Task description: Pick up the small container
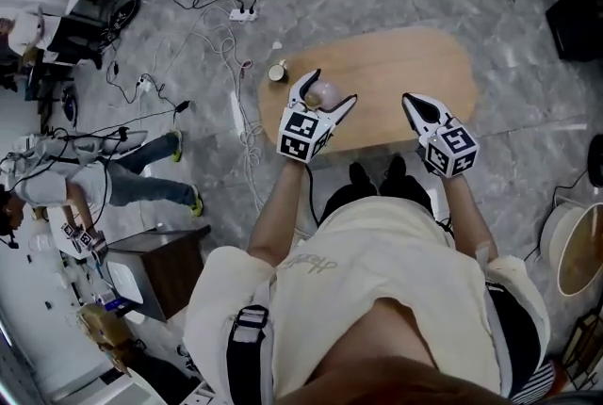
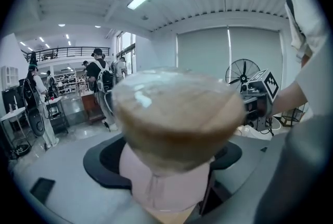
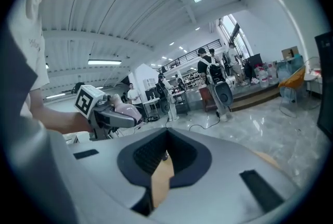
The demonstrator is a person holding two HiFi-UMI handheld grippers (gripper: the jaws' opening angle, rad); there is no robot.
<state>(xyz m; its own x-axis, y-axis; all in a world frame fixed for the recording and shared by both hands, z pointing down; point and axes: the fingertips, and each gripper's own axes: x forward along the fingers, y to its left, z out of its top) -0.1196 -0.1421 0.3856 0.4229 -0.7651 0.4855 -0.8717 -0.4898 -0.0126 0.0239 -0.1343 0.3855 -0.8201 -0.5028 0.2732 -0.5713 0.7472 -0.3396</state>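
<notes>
While well above the table (image 1: pixel 424 64), small container (image 2: pixel 177 129) tight in the grip of left claw (image 1: pixel 332 88); right claw (image 1: pixel 411 100) closed, empty

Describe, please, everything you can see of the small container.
The small container has a pale pink body under a wider, glossy tan top that looks like plastic. It is blurred, close to the camera. The left hand-held gripper clamps it between both jaws, in the air above the wooden table; nothing else touches it.
</notes>
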